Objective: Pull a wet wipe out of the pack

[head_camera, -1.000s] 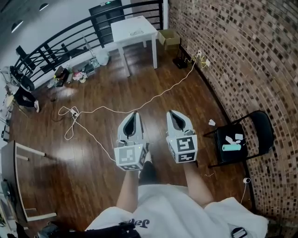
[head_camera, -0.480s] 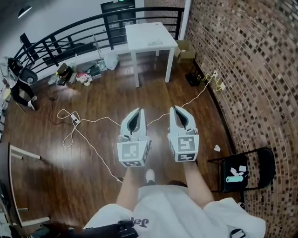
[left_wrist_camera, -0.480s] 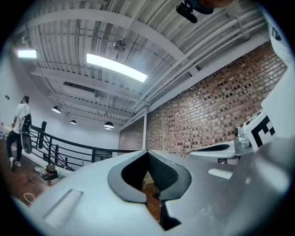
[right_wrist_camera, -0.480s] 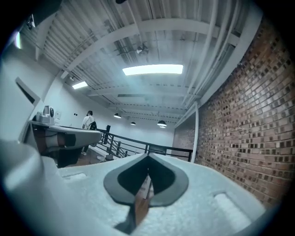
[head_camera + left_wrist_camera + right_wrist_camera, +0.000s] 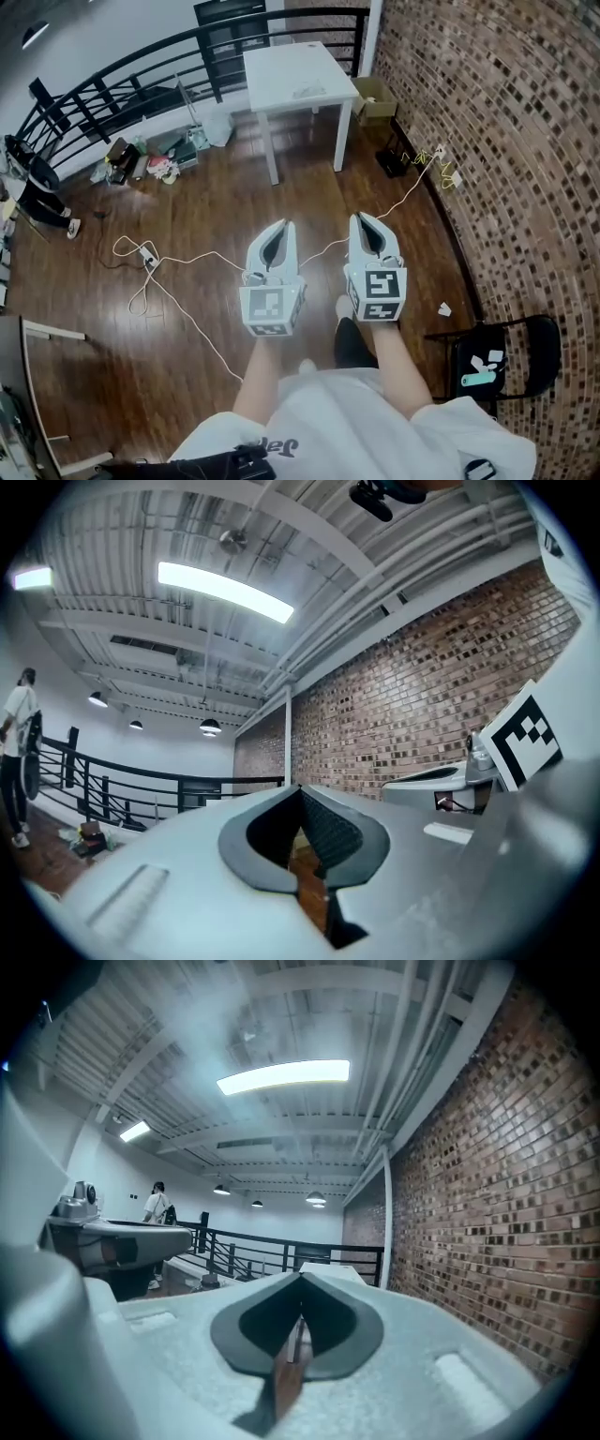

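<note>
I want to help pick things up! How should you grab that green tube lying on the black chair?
Probably across its middle, coming down from above. The green tube lies flat on the black chair's seat, long and thin, so the fingers would close over its narrow width.

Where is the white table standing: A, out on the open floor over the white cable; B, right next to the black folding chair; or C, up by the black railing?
C: the white table stands by the black railing, well apart from the folding chair at the brick wall.
</note>
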### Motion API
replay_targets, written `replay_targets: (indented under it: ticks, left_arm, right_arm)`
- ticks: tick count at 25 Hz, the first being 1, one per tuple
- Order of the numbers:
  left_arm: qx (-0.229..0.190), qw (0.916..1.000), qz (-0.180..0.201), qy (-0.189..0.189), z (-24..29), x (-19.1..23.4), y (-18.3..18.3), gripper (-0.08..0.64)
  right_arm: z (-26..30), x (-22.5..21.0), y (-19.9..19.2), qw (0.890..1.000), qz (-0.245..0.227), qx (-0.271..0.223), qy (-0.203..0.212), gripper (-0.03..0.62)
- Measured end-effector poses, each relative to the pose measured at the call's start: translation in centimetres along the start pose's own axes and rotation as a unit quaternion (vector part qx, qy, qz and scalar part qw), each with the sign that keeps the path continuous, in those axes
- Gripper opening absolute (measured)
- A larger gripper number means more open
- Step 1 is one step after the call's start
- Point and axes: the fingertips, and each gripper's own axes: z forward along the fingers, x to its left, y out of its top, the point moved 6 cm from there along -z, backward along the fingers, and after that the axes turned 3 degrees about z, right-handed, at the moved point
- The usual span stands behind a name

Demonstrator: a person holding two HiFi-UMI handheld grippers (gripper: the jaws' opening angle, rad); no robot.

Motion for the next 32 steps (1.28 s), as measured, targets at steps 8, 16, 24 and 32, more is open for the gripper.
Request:
replay_targets:
  ticks: [8,16,24,32]
  left_arm:
    - [-0.002,0.9995,0.031,0.004,17.4,0.2,-0.6,0.015]
    - [-0.017,0.9995,0.027,0.01,31.1,-0.1,-0.3,0.015]
    - [0.03,0.9983,0.009,0.05,37.9,3.9,-3.2,0.015]
    - [0.021,0.9992,0.015,0.03,49.6,9.8,-6.0,0.015]
  right_arm:
    - [13.3,-8.8,1.9,0.997,0.027,-0.02,0.063,-0.012]
    - [24.3,-18.1,4.2,0.992,0.032,-0.049,0.116,-0.012]
    - [32.9,-19.8,1.5,0.987,0.049,-0.007,0.151,-0.012]
    - [45.1,-21.4,0.8,0.986,0.046,0.004,0.161,-0.011]
